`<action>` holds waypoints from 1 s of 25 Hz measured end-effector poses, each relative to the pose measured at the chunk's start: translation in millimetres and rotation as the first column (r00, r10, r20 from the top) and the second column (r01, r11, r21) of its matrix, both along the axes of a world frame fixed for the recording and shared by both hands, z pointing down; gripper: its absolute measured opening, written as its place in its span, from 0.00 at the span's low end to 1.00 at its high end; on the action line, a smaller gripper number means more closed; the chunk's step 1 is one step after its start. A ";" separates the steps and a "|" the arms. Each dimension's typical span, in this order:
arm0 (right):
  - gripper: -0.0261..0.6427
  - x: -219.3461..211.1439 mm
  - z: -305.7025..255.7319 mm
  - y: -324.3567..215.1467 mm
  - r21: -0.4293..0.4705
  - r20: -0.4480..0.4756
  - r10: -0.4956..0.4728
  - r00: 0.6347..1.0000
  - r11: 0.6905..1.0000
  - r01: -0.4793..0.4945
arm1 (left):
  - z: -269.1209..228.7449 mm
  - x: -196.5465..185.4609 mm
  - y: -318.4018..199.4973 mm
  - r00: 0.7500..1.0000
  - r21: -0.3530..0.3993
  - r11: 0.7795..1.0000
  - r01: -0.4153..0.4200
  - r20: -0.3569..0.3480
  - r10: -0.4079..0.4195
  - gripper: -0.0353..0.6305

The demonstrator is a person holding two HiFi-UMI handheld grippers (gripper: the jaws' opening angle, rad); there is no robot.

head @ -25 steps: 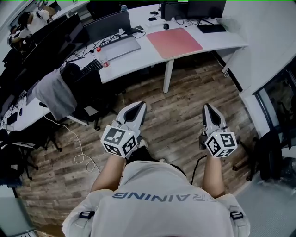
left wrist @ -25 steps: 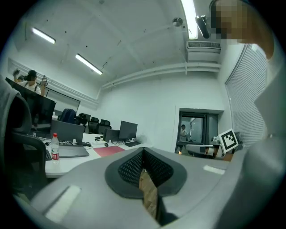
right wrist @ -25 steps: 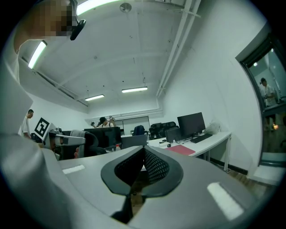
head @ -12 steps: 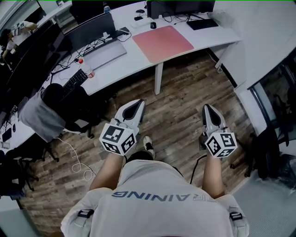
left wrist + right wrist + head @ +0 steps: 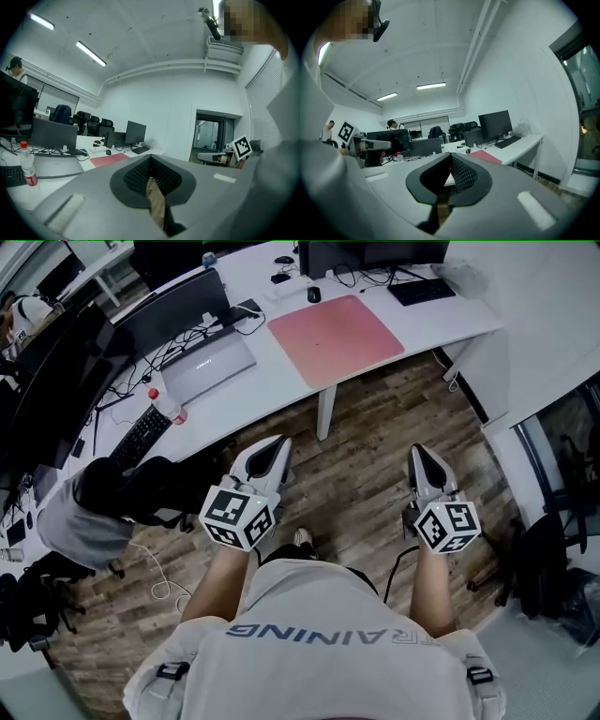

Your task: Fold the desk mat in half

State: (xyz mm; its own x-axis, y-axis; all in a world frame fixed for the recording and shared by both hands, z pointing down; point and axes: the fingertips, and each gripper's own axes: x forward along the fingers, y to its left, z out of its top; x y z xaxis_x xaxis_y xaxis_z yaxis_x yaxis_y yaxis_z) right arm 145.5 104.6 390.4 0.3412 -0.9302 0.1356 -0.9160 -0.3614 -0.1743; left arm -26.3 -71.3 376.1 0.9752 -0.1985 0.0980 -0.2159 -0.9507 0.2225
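Over the wooden floor (image 5: pixel 370 460) short of the white desk (image 5: pixel 281 371), the head view shows the left gripper (image 5: pixel 278 441) and right gripper (image 5: pixel 417 451) side by side, well apart from the pink desk mat (image 5: pixel 336 327), which lies flat on that desk. The left gripper view shows jaws meeting at the tips, holding nothing. The right gripper view shows the same: closed, empty, the mat ahead on the desk.

Pink desk mat (image 5: pixel 336 327) on white desk (image 5: pixel 441 322), brown plank floor (image 5: pixel 367 457), grey laptop (image 5: pixel 208 365), black monitor (image 5: pixel 173 307)

Wood-plank floor (image 5: pixel 370 474), long white desks (image 5: pixel 448 320), black monitors (image 5: pixel 173 310), dark office chair (image 5: pixel 131 491), white walls (image 5: pixel 173 108), ceiling strip lights (image 5: pixel 91 53)
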 end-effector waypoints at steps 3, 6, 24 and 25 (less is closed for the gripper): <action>0.06 17.5 2.8 -28.6 -0.008 -0.002 -0.003 1.000 1.000 0.003 | 3.4 14.5 -26.9 1.000 0.005 1.000 0.003 0.001 -0.003 0.06; 0.06 28.3 1.5 -64.3 -0.012 -0.014 -0.030 0.999 0.999 0.030 | 6.7 26.8 -54.7 1.000 0.005 1.000 0.011 0.007 -0.011 0.06; 0.06 113.0 4.8 -252.1 -0.033 -0.005 -0.389 0.921 0.921 0.389 | 4.4 80.9 -165.7 0.947 0.010 0.947 0.321 0.026 -0.321 0.06; 0.06 122.2 4.1 -262.1 -0.035 -0.002 -0.414 0.910 0.910 0.414 | 2.4 87.0 -168.7 0.938 0.011 0.938 0.346 0.026 -0.347 0.06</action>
State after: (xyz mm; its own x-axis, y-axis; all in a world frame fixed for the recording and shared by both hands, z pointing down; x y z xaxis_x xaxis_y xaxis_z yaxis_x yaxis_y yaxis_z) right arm 267.7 -157.5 394.6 -0.0719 -0.9833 0.1674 -0.9862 0.0450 -0.1594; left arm 60.7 -240.0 378.5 0.8430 -0.5243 0.1206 -0.5379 -0.8174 0.2063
